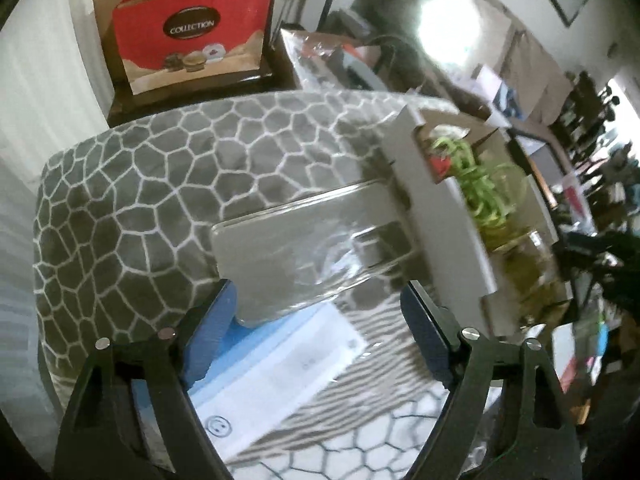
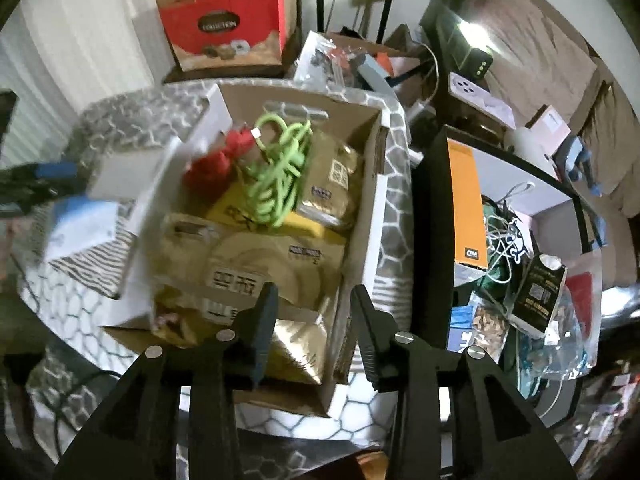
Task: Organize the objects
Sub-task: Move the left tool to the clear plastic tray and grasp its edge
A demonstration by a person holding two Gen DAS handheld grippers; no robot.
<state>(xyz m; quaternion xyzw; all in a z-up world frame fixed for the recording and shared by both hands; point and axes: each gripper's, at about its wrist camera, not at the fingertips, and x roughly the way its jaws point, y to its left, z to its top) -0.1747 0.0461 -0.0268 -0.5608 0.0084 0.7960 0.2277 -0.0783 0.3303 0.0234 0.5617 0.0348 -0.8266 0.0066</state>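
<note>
My left gripper stands wide, and its blue pads press the near end of a flat grey box wrapped in clear plastic. The box hangs over a blue and white envelope beside an open carton. In the right wrist view the same box sits at the carton's left flap, with the left gripper behind it. The carton holds a green cable, a red item and gold packets. My right gripper hovers open over the carton's near right corner, holding nothing.
The carton rests on grey bedding with a white cell pattern. A red paper bag stands behind it. To the right is a black tray crowded with an orange box, white cords and snack packets.
</note>
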